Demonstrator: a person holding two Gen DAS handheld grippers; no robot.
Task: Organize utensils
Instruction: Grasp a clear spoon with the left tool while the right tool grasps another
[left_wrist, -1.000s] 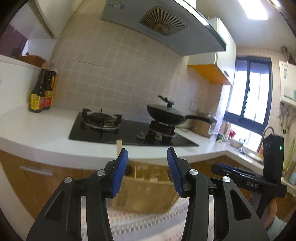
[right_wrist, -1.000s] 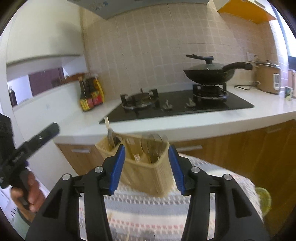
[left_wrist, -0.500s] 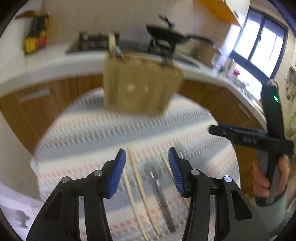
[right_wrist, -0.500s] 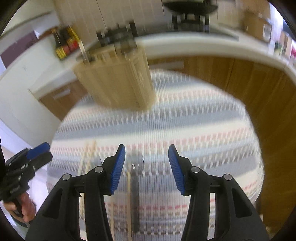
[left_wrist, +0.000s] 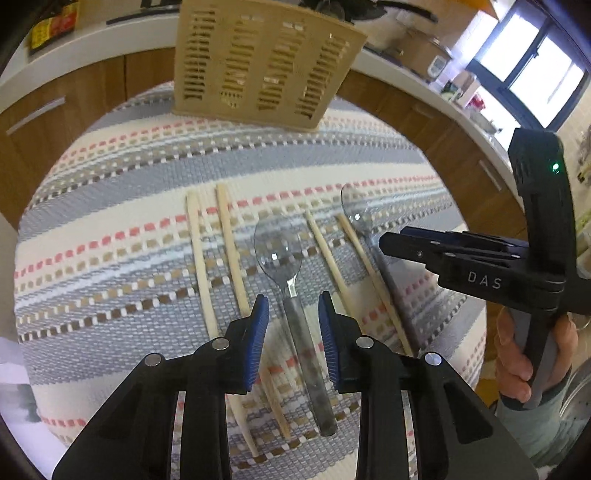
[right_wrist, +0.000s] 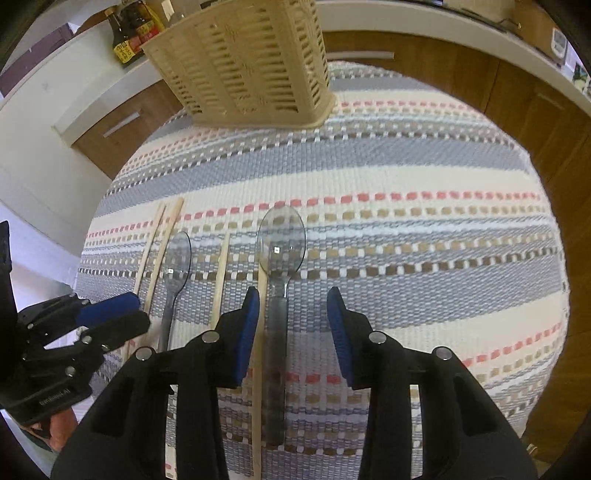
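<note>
Two clear plastic spoons and several wooden chopsticks lie on a striped cloth. My left gripper (left_wrist: 291, 308) is open and hovers over the handle of the left spoon (left_wrist: 279, 251), with chopsticks (left_wrist: 229, 240) just left of it. My right gripper (right_wrist: 293, 302) is open over the handle of the right spoon (right_wrist: 281, 240); a chopstick (right_wrist: 258, 332) lies beside its left finger. The right spoon also shows in the left wrist view (left_wrist: 352, 206). A beige slatted utensil basket (left_wrist: 258, 62) stands at the far edge of the cloth and also shows in the right wrist view (right_wrist: 243, 62).
The striped cloth (right_wrist: 406, 206) covers a small round table. Wooden cabinets (right_wrist: 517, 92) and a white counter curve behind it. Sauce bottles (right_wrist: 129, 33) stand on the counter at the left. The other gripper shows in each view's side (left_wrist: 480, 266).
Both grippers have tipped down from facing the stove and counter and now look down at the cloth. They have come closer to the spoons. Both stay open.
</note>
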